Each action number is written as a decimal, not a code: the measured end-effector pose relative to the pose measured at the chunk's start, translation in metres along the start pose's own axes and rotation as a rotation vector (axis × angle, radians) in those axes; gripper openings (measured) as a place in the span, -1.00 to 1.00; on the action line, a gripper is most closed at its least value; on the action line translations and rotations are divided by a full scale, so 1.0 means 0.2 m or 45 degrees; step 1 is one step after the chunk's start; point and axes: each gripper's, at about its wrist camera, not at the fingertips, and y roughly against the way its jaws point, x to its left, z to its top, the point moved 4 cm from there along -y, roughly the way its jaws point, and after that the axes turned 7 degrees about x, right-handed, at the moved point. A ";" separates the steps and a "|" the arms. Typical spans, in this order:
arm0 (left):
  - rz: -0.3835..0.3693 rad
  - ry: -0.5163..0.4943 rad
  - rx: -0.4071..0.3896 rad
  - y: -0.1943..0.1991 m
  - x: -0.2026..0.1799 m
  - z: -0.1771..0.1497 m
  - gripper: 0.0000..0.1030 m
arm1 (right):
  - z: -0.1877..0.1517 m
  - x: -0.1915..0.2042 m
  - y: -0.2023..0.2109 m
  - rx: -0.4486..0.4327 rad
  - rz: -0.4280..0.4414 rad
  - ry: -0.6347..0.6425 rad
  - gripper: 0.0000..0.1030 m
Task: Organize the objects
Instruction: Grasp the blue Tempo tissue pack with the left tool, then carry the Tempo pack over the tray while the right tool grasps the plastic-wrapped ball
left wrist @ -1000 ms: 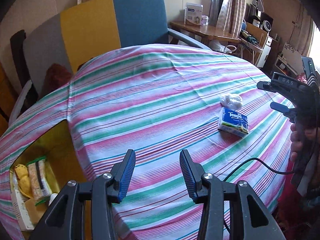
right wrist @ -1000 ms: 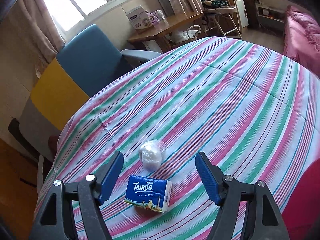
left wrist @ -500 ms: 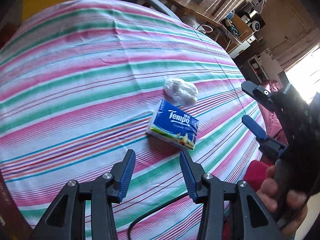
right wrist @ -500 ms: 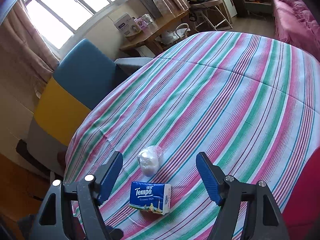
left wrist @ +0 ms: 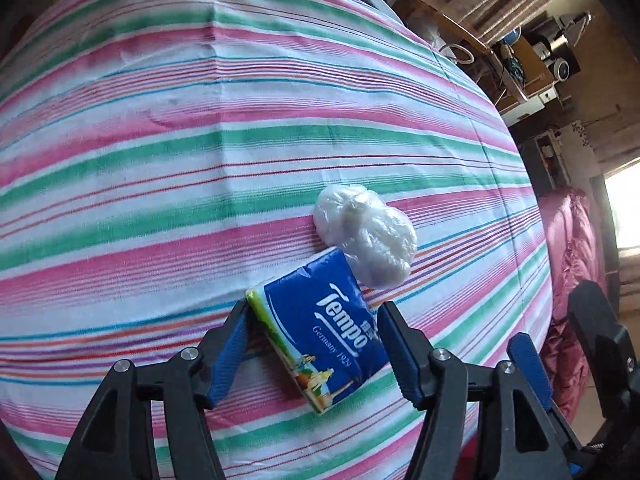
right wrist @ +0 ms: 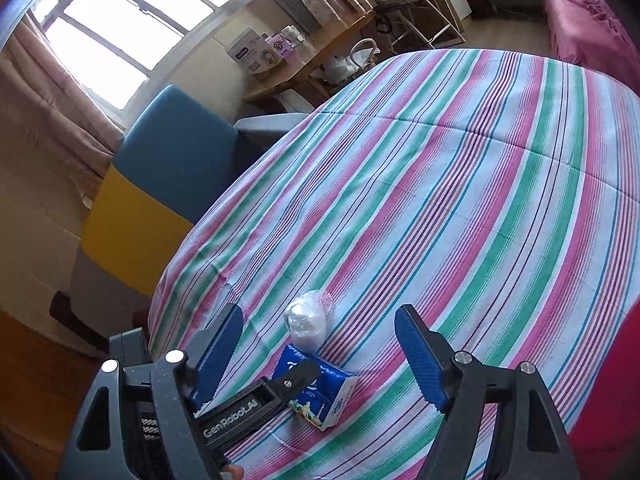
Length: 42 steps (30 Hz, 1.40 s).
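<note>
Tempo tissue pack (left wrist: pixel 324 328) lies flat on the striped cloth of the surface (left wrist: pixel 200 152), near its front-right edge, blue face up and turned at a slant. The white bagged bundle (left wrist: pixel 366 234) sits touching or just beside the pack's far corner; contact can't be confirmed.

Change over the last 1 s: the left gripper (left wrist: pixel 314 344) has swung from facing the bare middle of the cloth to sitting right over the pack. Its jaws are apart and now bracket the pack, 1 blue pad beside each long side. Left pad looks to touch the pack's green edge; right pad looks just clear. No clamp yet.

The right-wrist view shows the same: left gripper's finger overlapping the pack (right wrist: pixel 320 390), bundle (right wrist: pixel 306 320) just beyond it.

Right gripper (right wrist: pixel 320 354) hovers above and behind, jaws wide apart, holding nothing, barely moved over that second.

Judgement: approach is done, the pack is the first pick, next step is closing. Risk: the slanted pack may twist as the pads meet it, and the closing pads may nudge the bundle.
</note>
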 end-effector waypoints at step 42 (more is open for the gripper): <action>0.302 -0.061 -0.611 0.94 0.95 -0.85 0.04 | -0.08 0.24 -0.67 0.358 -0.469 0.589 -0.18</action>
